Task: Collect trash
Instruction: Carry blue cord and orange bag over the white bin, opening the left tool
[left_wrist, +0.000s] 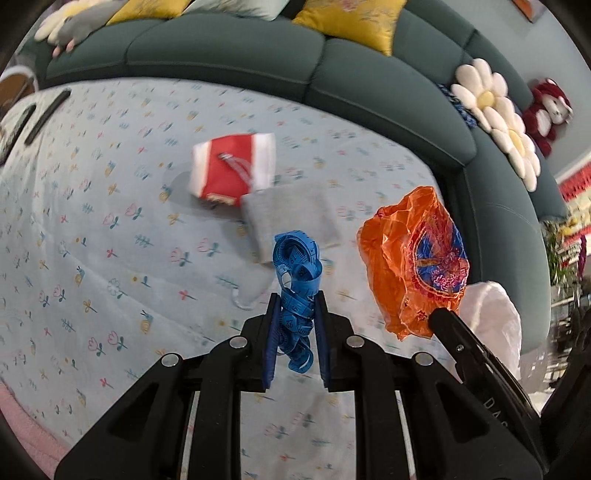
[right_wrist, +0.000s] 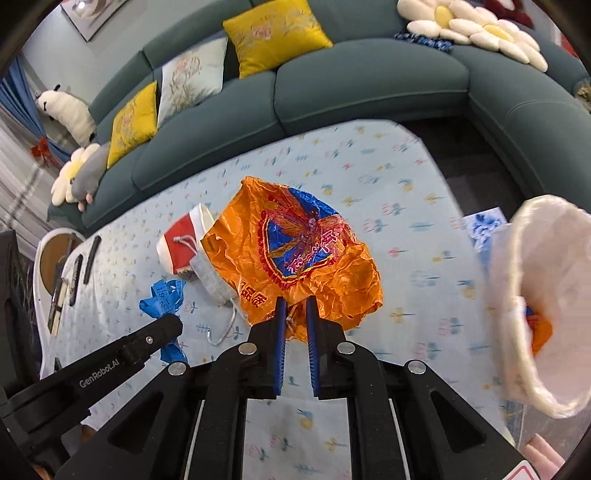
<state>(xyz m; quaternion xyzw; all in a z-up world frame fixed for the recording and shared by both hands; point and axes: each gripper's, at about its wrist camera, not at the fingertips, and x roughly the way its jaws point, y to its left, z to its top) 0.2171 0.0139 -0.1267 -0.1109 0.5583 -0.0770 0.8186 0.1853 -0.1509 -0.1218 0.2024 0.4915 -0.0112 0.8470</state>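
My left gripper (left_wrist: 295, 301) is shut on a bunched blue measuring tape (left_wrist: 297, 269) and holds it above the flowered tablecloth (left_wrist: 92, 221). The tape also shows in the right wrist view (right_wrist: 162, 295). My right gripper (right_wrist: 295, 306) is shut on a crumpled orange plastic wrapper (right_wrist: 295, 251), held up over the table; it also shows in the left wrist view (left_wrist: 413, 258). A white-lined bin (right_wrist: 546, 295) stands at the right, with something orange inside it.
A red and white pouch (left_wrist: 232, 168) and a grey pouch (left_wrist: 291, 218) lie on the table. Dark remotes (right_wrist: 86, 262) lie at its far left end. A teal sofa (right_wrist: 369, 85) with cushions wraps around the table.
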